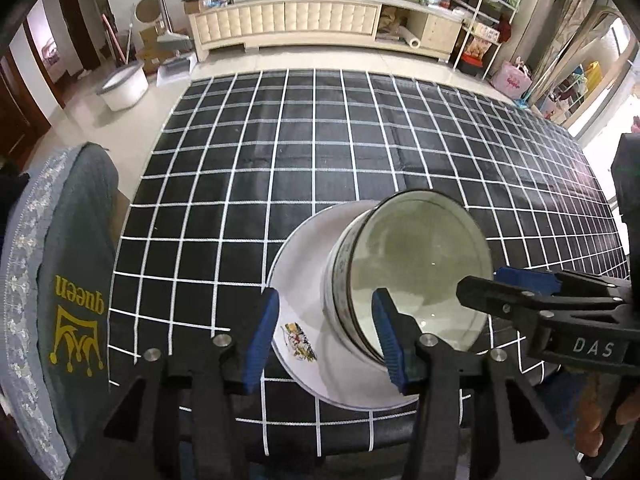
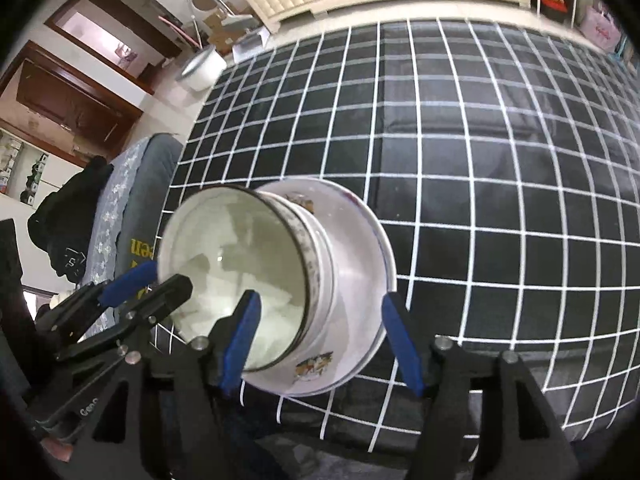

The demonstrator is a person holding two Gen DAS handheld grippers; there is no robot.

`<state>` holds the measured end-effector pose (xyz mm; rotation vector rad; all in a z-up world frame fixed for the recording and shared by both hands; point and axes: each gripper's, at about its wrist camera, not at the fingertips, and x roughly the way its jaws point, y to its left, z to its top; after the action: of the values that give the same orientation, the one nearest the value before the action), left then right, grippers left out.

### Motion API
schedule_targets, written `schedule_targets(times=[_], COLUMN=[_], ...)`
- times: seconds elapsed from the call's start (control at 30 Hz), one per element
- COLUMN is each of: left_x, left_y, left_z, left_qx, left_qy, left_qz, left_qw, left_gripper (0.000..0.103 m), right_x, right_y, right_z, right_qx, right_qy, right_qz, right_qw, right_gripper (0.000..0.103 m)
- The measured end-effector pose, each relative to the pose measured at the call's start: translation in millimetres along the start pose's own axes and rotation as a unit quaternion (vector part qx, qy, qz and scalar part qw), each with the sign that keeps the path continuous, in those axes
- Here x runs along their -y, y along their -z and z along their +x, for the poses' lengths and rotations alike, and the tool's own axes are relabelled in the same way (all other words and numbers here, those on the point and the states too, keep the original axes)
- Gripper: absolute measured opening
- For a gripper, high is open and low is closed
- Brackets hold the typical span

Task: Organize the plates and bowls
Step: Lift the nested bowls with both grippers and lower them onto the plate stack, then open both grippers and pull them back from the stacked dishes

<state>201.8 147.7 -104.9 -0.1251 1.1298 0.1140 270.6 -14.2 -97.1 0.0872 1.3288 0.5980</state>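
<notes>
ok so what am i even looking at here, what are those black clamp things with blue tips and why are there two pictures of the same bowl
Those clamps are hand-held grippers, one in each of a person's hands, each with a fisheye camera looking along its two blue-padded fingers. One picture comes from the left gripper, the other from the right gripper, so you see the same spot from two sides. Each camera also catches the other gripper at the edge of its picture.

On the black checked tablecloth lies a white plate with small printed pictures, and a stack of bowls stands on it. Both grippers are open and hold nothing; their fingers straddle the rims of the bowls and plate without pressing. A grey chair cover sits beside the table.
</notes>
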Motion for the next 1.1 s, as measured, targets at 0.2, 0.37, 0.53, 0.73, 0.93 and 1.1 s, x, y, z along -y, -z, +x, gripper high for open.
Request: schedule_targets(times=[0.2, 0.37, 0.53, 0.73, 0.93, 1.1], left_x=[12.9, 24.0, 32.6, 46.3, 67.0, 78.8], left_y=[14.6, 27.6, 41.0, 58.9, 83.5, 104.9], left_z=[-33.4, -59.5, -92.3, -133.7, -178.6, -207.2], left_qx=[0.043, 0.072, 0.106, 0.153, 0.21, 0.262], left_qy=[-0.005, 0.007, 0.019, 0.027, 0.037, 0.035], left_qz=[0.018, 0.018, 0.007, 0.007, 0.015, 0.015], left_qw=[0.9989, 0.9972, 0.9941, 0.9878, 0.9769, 0.9642], left_gripper=[0.057, 0.057, 0.057, 0.057, 0.068, 0.076], right_x=[-10.1, -23.9, -27.5, -36.9, -44.2, -46.3], right_y=[14.7, 29.2, 48.6, 78.0, 112.3, 144.8], right_z=[-31.5, -65.4, -101.8, -142.5, -184.2, -213.1], right_qx=[0.04, 0.088, 0.142, 0.207, 0.269, 0.331], right_qy=[0.028, 0.057, 0.093, 0.13, 0.146, 0.171], right_qz=[-0.018, -0.047, -0.063, -0.09, -0.106, -0.114], right_qw=[0.999, 0.993, 0.983, 0.966, 0.946, 0.921], right_gripper=[0.068, 0.071, 0.072, 0.08, 0.089, 0.098])
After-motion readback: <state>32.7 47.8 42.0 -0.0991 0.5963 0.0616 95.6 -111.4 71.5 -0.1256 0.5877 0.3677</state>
